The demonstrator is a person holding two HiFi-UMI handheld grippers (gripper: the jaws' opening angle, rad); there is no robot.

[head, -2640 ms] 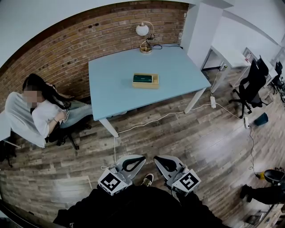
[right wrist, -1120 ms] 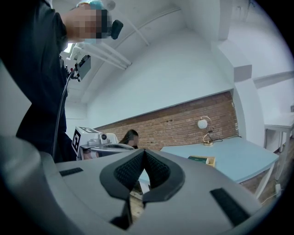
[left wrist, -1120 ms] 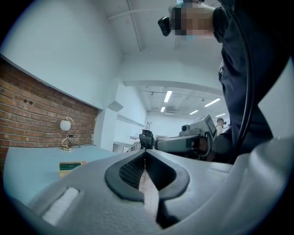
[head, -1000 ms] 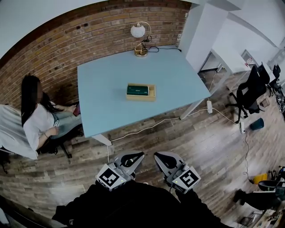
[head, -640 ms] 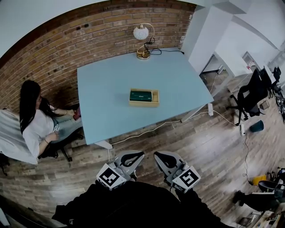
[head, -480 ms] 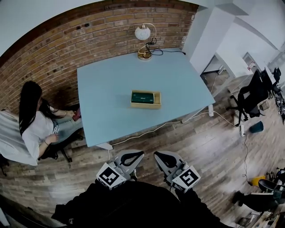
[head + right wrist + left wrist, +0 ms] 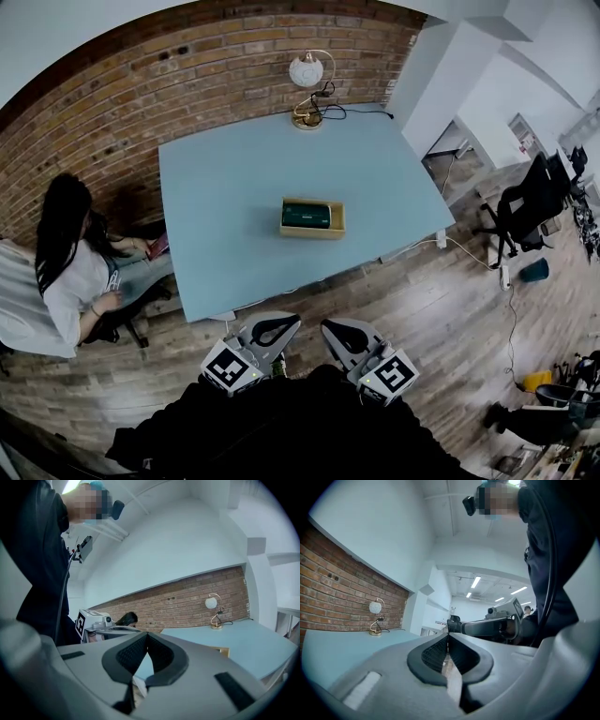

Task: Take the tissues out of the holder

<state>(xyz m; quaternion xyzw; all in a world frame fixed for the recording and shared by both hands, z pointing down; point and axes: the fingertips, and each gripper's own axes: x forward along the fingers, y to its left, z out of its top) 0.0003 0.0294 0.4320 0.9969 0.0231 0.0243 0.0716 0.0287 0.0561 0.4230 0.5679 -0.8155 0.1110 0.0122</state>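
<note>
A wooden tissue holder point(image 7: 313, 218) with a dark green tissue pack point(image 7: 306, 215) in it sits near the middle of the light blue table point(image 7: 234, 178). Its corner shows as a wooden edge point(image 7: 224, 651) in the right gripper view. My left gripper point(image 7: 273, 325) and right gripper point(image 7: 337, 332) are held low near my body, well short of the table's front edge. Both are shut with nothing between their jaws. In the left gripper view the left gripper point(image 7: 448, 637) points past the table; the right gripper point(image 7: 147, 635) faces the brick wall.
A globe lamp point(image 7: 307, 84) with a cable stands at the table's far edge against the brick wall point(image 7: 169, 66). A seated person point(image 7: 66, 272) is left of the table. A power strip and cables point(image 7: 441, 242) lie on the wood floor; office chairs point(image 7: 530, 197) stand to the right.
The view has shifted closer to the table; the holder now sits lower and nearer in the head view. Both grippers stay shut in the same pose by my body.
</note>
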